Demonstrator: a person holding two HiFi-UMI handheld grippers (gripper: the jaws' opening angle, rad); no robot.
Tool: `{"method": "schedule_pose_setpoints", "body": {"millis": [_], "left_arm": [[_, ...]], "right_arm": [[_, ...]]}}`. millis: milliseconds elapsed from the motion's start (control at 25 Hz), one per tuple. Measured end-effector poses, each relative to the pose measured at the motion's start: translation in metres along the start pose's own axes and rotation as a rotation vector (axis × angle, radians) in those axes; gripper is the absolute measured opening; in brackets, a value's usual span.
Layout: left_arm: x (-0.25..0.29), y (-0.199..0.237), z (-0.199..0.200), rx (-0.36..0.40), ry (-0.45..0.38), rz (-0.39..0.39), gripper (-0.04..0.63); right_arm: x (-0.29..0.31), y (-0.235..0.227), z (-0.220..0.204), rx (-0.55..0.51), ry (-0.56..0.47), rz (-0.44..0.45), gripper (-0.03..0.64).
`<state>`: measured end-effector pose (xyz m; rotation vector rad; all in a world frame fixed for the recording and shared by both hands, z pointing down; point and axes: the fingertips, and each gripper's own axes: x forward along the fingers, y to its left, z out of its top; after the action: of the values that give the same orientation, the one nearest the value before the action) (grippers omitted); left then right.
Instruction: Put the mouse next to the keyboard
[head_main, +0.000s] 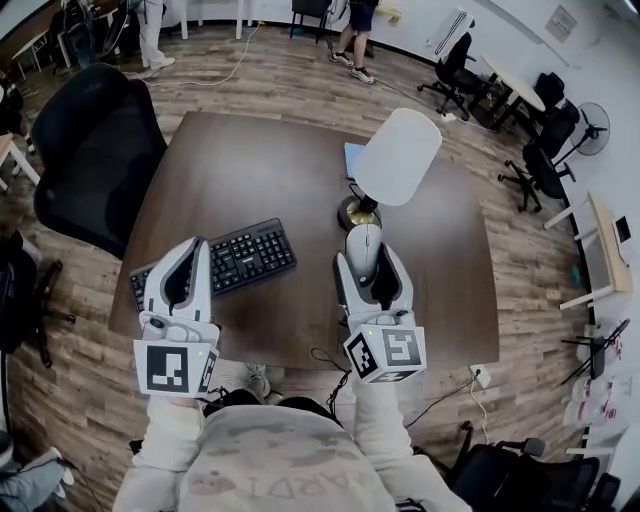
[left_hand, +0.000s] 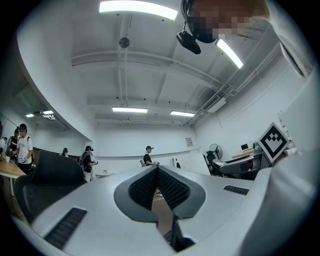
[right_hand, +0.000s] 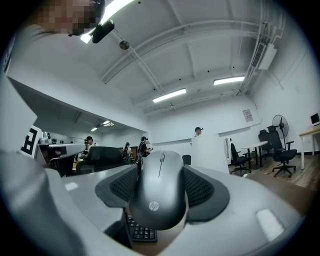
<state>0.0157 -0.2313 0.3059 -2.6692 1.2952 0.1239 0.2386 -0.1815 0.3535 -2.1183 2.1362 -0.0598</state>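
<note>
Pinching the mouse (right_hand: 159, 192) by its sides, your right gripper (head_main: 368, 266) holds it up near the lamp (head_main: 397, 158). That smooth shell could slip before reaching the keyboard (head_main: 240, 256). Your left gripper (head_main: 190, 250) is pressed together, empty.

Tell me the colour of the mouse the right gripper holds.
Grey mouse; clearest in the right gripper view.
</note>
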Motion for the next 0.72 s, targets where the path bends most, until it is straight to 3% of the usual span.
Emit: {"method": "schedule_pose_setpoints", "body": {"millis": [720], "left_arm": [[0.076, 0.040, -0.060, -0.039, 0.098, -0.019, 0.006]], "right_arm": [[0.097, -0.029, -0.111, 0.036, 0.266, -0.013, 0.299]]}}
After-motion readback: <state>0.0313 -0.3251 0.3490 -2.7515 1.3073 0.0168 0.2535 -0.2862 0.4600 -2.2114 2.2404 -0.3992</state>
